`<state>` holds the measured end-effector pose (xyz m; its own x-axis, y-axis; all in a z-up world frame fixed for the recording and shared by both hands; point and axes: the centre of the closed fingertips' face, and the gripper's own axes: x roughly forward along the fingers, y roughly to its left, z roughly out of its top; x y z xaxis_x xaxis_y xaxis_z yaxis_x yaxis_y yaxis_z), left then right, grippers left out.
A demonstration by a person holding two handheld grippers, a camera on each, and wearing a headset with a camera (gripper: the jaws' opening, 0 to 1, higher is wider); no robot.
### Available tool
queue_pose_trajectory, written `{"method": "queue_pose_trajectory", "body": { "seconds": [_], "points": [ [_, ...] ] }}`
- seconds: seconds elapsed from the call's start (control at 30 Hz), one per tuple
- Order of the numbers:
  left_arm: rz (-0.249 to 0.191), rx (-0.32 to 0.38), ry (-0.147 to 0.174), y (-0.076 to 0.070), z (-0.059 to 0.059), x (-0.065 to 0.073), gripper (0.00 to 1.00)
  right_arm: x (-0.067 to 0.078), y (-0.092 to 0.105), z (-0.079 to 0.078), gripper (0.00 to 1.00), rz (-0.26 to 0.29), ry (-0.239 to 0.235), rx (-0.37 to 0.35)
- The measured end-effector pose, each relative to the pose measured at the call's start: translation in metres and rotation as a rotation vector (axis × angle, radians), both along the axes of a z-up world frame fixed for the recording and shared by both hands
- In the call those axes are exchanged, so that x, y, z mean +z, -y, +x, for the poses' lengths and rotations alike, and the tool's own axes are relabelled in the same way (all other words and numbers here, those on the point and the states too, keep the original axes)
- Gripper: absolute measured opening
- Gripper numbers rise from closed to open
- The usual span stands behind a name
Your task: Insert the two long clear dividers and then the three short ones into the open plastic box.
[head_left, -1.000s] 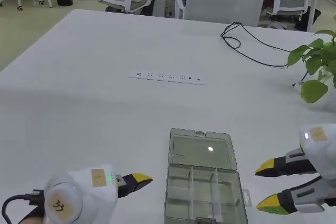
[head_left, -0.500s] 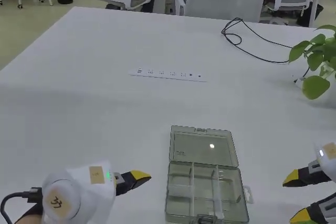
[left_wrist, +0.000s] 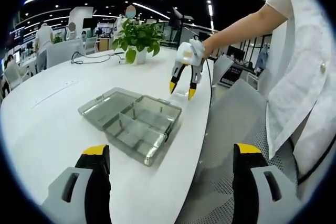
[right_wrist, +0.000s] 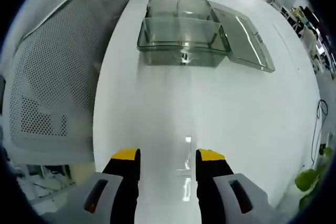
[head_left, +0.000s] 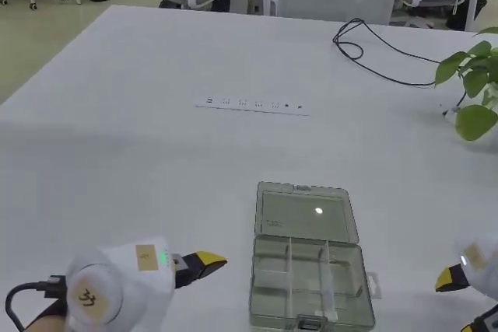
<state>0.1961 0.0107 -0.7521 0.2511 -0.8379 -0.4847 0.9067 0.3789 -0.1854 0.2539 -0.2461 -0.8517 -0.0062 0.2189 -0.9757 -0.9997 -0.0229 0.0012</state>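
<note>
Standing at a white surface (head_left: 117,161) with a gripper in each hand. Holds the left gripper (left_wrist: 170,153) low at the near left, fingers spread wide with nothing between them, pointed toward the box (head_left: 268,281). Finds that box open near the front edge, between the two grippers, with its lid (head_left: 307,214) laid flat on the far side of the tray. Sees clear partitions (head_left: 289,270) already standing inside the tray, some lengthwise and at least one crosswise; cannot count them for certain. Holds the right gripper (right_wrist: 168,158) off to the right of the box, tips pointing down close above the surface, fingers partly apart and gripping nothing. Makes out a faint clear divider (right_wrist: 186,171) lying flat on the surface in line with the gap between those fingers; cannot tell whether touching. Farther back on the surface, notes a power strip (head_left: 250,105), a black cable (head_left: 381,52) and a plant (head_left: 471,87) at the right edge.
</note>
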Motion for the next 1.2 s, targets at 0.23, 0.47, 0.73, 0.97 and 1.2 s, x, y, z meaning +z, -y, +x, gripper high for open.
{"method": "queue_pose_trajectory", "body": {
  "seconds": [0.23, 0.47, 0.73, 0.97, 1.2],
  "points": [
    [-0.002, -0.002, -0.008, 0.0008, 0.0001, -0.0015, 0.99, -0.0075, 0.0056, 0.0031, 0.42, -0.021, 0.006, 0.005],
    [-0.003, 0.0, -0.01, 0.0008, 0.0011, -0.0021, 0.99, -0.0079, 0.0048, 0.0029, 0.4, -0.026, 0.013, 0.019],
    [-0.005, 0.0, -0.01, 0.0012, 0.0013, -0.0023, 0.99, -0.0071, 0.004, 0.0007, 0.33, -0.033, 0.015, 0.032],
    [-0.004, -0.001, -0.009, 0.0001, 0.0004, -0.0022, 0.98, -0.0074, 0.0039, 0.0005, 0.33, -0.039, 0.018, 0.031],
    [-0.005, 0.001, -0.004, -0.001, 0.0005, 0.001, 0.98, -0.0026, 0.0011, 0.0033, 0.33, -0.021, 0.041, 0.011]
  ]
}}
